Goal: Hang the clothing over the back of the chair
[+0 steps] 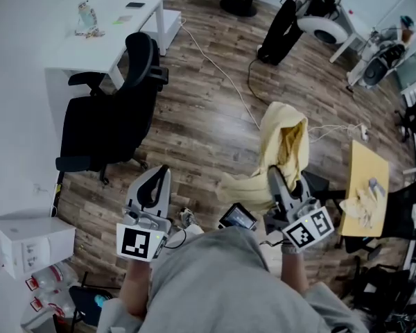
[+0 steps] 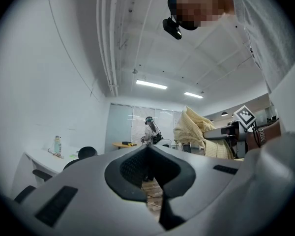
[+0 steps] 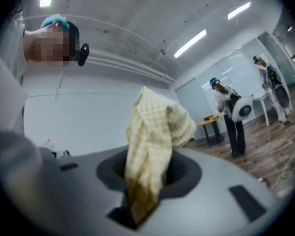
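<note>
- Nearest the head camera, both grippers point out level over the wood floor (image 1: 208, 120). The left gripper (image 1: 158, 175) has its jaws meeting at the tips with nothing between them.
- The right gripper (image 1: 274, 179) is clamped on a bunch of the yellow checked garment (image 1: 286, 139). The fabric stands up above the jaws and trails down to the floor beside them.
- At lower left sits a closed white box (image 1: 28, 238), its contents hidden. The bottles (image 1: 45, 283) beside it are too blurred to tell more.
- Left of the garment and well apart from it stands the black chair (image 1: 111, 120). Its back is bare, and it is drawn up to a white desk (image 1: 111, 37).
- On the desk stands a small bottle (image 1: 87, 16). The flat things near it are too small to make out.
- At right, a yellow table (image 1: 371, 165) bears a pale crumpled cloth (image 1: 366, 201). Dark clutter hides its lower edge.
- A white cable (image 1: 218, 71) runs across the floor toward the far side.
- Farthest off, a person (image 1: 284, 19) in dark trousers is cut off by the top edge.
</note>
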`<action>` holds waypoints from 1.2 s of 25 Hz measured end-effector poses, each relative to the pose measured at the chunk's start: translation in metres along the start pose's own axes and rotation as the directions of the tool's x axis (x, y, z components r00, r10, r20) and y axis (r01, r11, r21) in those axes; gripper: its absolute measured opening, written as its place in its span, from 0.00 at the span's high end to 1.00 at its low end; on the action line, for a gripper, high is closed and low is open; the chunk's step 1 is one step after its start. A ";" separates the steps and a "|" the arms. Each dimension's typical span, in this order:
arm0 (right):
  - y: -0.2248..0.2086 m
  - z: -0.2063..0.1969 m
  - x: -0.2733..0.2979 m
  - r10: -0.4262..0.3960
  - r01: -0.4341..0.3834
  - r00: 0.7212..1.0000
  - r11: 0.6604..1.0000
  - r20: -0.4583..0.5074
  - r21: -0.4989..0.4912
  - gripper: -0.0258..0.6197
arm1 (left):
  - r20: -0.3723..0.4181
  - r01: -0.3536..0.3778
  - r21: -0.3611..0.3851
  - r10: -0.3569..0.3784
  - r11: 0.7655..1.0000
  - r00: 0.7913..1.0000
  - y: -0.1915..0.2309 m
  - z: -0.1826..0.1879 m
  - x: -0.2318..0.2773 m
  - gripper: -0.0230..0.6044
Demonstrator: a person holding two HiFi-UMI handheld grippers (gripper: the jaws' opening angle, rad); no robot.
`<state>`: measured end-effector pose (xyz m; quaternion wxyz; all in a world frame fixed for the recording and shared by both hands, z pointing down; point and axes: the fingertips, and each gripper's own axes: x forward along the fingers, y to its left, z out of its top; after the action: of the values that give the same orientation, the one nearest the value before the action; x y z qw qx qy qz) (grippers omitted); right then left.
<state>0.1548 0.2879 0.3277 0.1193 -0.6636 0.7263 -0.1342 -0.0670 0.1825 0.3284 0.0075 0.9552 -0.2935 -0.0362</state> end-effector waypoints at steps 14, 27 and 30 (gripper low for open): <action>0.011 -0.003 0.065 0.040 -0.040 0.998 0.999 -0.046 0.001 0.76 | 0.009 -0.090 0.001 0.090 0.996 0.996 0.054 0.005 -0.016 0.91; 0.010 -0.003 0.185 0.197 -0.197 0.977 0.980 -0.085 0.001 0.76 | 0.027 -0.289 0.007 0.289 0.957 0.957 0.130 0.008 -0.008 0.91; 0.002 -0.001 0.214 0.221 -0.221 0.971 0.975 -0.094 0.009 0.76 | 0.017 -0.313 0.009 0.313 0.950 0.950 0.144 0.007 0.009 0.91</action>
<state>0.1337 0.0750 0.3290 0.0985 -0.5717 0.8004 -0.1509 -0.1409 0.0590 0.3255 0.0055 0.8963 -0.4415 -0.0403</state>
